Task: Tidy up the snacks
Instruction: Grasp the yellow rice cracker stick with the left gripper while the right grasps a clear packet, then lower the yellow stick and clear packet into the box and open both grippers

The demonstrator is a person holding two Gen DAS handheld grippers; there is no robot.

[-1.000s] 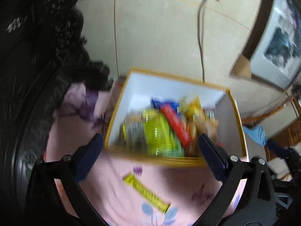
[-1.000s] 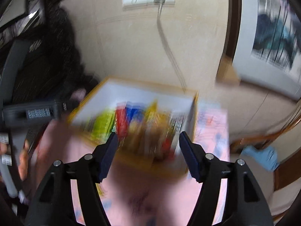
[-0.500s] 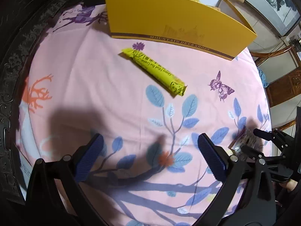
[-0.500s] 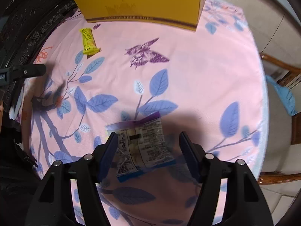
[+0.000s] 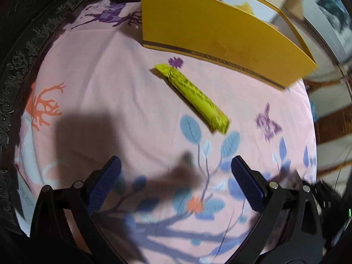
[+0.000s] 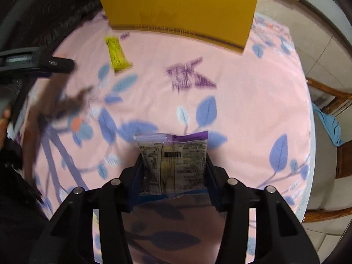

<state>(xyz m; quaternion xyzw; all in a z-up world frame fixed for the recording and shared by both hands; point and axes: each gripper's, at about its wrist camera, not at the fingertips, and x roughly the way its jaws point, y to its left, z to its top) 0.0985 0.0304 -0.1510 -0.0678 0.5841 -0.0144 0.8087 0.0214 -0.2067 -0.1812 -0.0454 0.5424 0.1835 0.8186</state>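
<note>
Right gripper (image 6: pixel 173 165) clamps snack packet (image 6: pixel 173 165); left gripper (image 5: pixel 176 178) spread

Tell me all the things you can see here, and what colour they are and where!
Box: one, yellow, far side of the table.
Long snack bar: one, yellow-green, lying on the cloth in front of the box.
Snack packet: one, clear with purple top edge, between the right jaws.
Tablecloth: one, pink with blue leaves and a purple butterfly, covering the table.
Chair: one, brown wood, right of the table.
Blue cloth: one, on the chair.
Left gripper: black, blue pads, jaws open, above the cloth.
Right gripper: black, jaws closed on the packet.
</note>
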